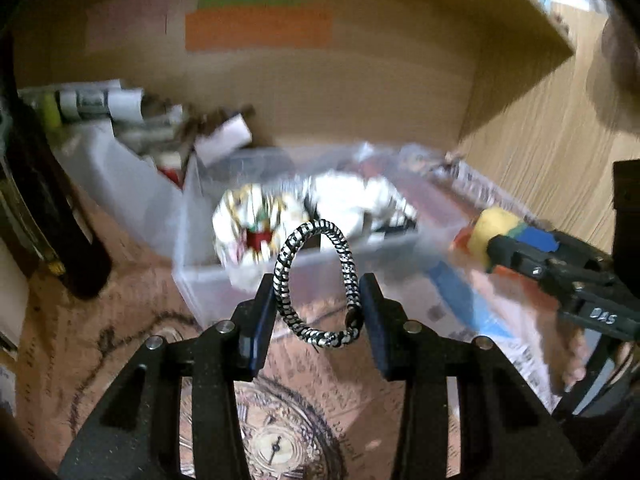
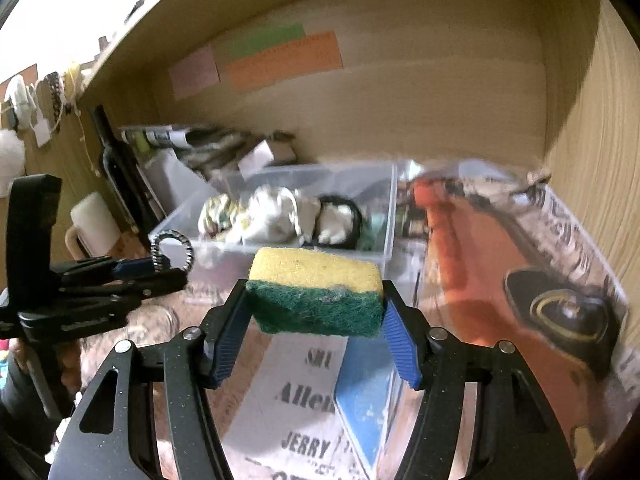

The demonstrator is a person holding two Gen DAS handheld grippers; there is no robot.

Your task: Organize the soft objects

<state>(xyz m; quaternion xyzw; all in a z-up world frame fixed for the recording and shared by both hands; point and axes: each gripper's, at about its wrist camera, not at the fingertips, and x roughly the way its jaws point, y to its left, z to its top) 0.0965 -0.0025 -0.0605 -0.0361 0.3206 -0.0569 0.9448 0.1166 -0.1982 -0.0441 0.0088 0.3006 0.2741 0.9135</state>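
A wooden alcove with a light-brown back panel (image 2: pixel 400 112) encloses the scene, and its floor is covered with a printed sheet (image 2: pixel 304 396) of lettering, a clock face and a red car picture. Orange, green and pink paper labels (image 2: pixel 286 60) are stuck on the back panel; any writing on them is too blurred to read.

In the right wrist view, the right gripper (image 2: pixel 316 300) holds a yellow-and-green sponge (image 2: pixel 316 290) between its blue pads, green scouring side down, lifted clear of the sheet. The jaws stand at a middling width, pressed on the sponge's two ends. In the left wrist view, the left gripper (image 1: pixel 318 300) holds a black-and-white braided ring (image 1: pixel 316 284), probably a hair tie, upright between its narrow-set pads; the pads touch both sides of the loop.

Just beyond both grippers sits a clear plastic bin (image 2: pixel 384 216), holding crumpled white patterned fabric (image 2: pixel 264 216) and a dark band (image 2: pixel 340 220). Motion blur smears the contents, so individual pieces cannot be separated. Behind and to the left of it stands a second translucent container (image 1: pixel 120 176) full of papers and boxes, equally hard to make out.

Each gripper appears at the edge of the other's view, partly cut off. A dark bottle (image 2: pixel 116 164) stands at the left wall, and small objects hanging outside the alcove at upper left are too blurred to name.
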